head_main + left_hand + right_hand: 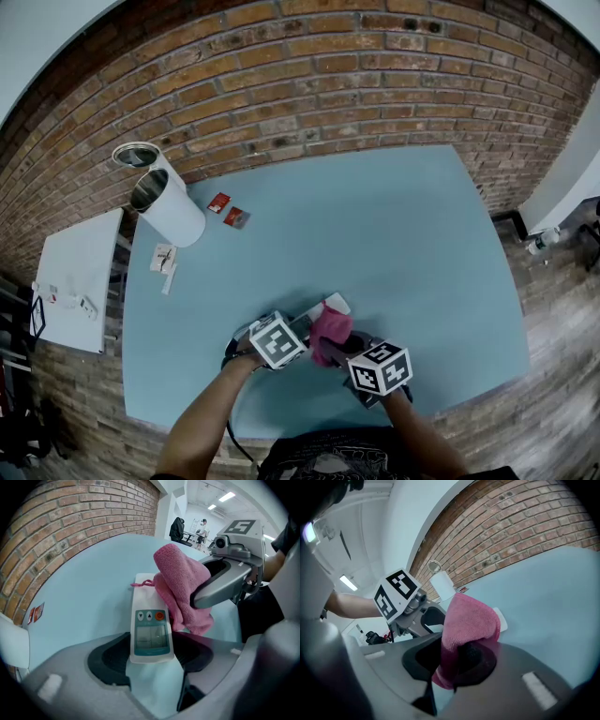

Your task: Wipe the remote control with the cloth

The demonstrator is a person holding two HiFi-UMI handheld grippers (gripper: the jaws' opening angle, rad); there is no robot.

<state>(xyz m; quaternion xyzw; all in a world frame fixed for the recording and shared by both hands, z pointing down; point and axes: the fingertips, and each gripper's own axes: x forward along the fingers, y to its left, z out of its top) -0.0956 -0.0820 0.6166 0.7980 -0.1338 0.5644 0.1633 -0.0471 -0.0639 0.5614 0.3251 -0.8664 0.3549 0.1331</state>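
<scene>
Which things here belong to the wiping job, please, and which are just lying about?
Job: remote control in the left gripper; pink cloth in the right gripper.
Lying about: white canister, red packets, small white cards.

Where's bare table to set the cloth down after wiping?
Whole right half of the table, from the remote control to the right edge, is bare. Crowded: far left corner with white canister, red packets, paper slips.

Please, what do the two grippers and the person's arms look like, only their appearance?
Both the left gripper and the right gripper have smooth grey bodies and black jaw pads. Each carries a white cube with black square markers. A dark cable runs from the left one. The forearms have no sleeves; the top is dark.
</scene>
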